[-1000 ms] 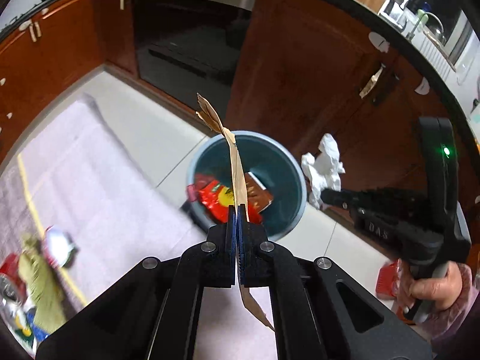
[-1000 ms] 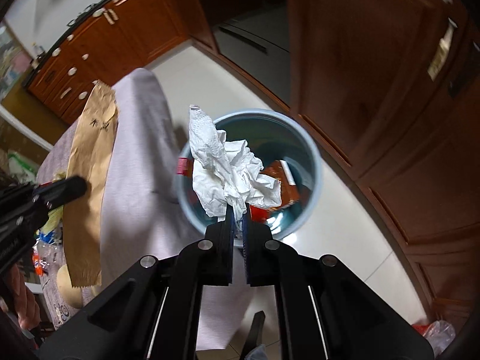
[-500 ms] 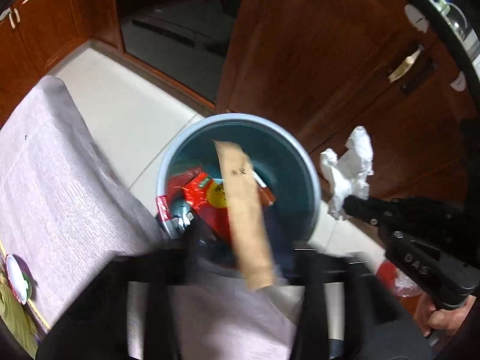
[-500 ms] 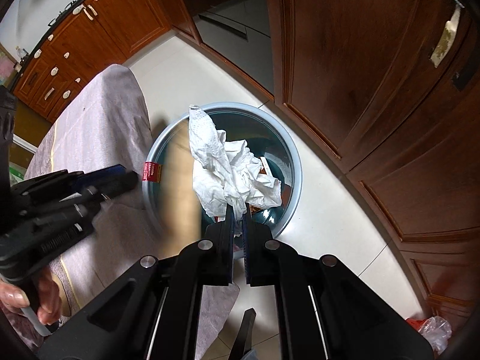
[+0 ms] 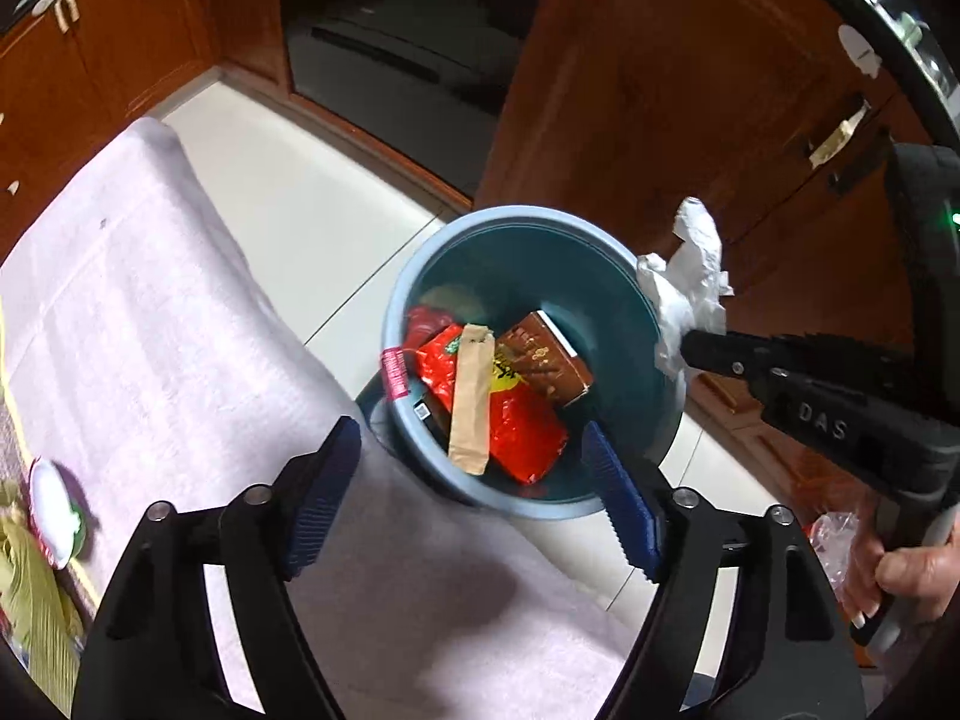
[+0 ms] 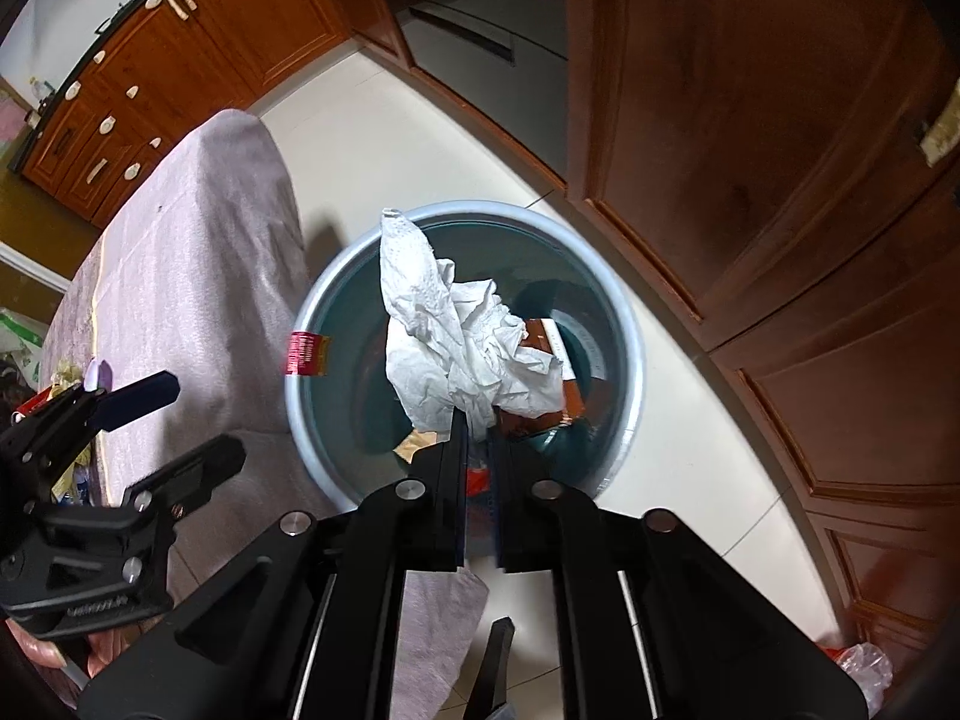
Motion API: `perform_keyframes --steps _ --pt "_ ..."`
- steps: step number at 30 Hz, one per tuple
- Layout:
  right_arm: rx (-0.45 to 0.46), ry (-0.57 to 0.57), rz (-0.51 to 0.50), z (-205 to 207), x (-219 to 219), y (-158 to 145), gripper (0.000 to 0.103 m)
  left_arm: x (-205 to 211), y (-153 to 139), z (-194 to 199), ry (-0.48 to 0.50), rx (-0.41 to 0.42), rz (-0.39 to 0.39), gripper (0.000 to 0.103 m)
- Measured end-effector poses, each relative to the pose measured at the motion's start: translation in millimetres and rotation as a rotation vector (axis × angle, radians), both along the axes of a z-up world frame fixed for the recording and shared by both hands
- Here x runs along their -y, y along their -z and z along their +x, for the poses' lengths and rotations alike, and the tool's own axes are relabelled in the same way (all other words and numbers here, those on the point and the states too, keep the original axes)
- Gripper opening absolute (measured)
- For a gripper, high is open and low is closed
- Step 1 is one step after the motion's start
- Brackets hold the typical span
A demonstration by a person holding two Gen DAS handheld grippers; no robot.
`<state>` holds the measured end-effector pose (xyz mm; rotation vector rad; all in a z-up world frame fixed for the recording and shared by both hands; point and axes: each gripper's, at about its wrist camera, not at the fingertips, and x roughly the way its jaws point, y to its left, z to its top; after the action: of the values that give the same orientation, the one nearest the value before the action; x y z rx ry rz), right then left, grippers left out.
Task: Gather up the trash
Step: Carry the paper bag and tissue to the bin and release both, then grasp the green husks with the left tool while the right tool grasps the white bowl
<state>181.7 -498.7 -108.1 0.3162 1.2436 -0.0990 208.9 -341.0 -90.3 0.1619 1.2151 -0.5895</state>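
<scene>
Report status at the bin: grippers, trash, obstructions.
Left gripper open, empty. Right gripper shut on crumpled white tissue, over round blue plastic bin. Tan paper sleeve lies inside on red wrapper. Nothing blocking the opening.

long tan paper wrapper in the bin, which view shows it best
The left wrist view: the long tan paper wrapper lies full length on red packets in the round blue bin. The right wrist view shows only a tan corner behind the crumpled white tissue.

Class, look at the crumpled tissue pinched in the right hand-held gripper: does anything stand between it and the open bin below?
Nothing visible does. The crumpled tissue, held by the right hand-held gripper, hangs over the open mouth of the bin. The left hand-held gripper is off to the side.
</scene>
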Motion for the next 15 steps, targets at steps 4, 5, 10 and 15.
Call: perform_keyframes --steps 4,5,10,15 --pt "0.013 0.017 0.017 4.1 -4.2 -5.0 0.086 -10.8 -8.3 -2.5 -0.024 0.008 -0.012 0.092" --pt "0.032 0.024 0.009 3.4 -5.5 -9.5 0.086 -13.1 -10.4 -3.5 -0.028 0.01 -0.015 0.093" --pt "0.015 0.034 -0.014 1.1 -8.7 -16.0 0.086 -24.6 -18.7 -11.8 -0.036 0.013 -0.022 0.095" --pt "0.012 0.042 -0.024 -7.5 -15.3 -22.0 0.087 -40.9 -27.8 -26.5 -0.053 0.024 -0.024 0.095"
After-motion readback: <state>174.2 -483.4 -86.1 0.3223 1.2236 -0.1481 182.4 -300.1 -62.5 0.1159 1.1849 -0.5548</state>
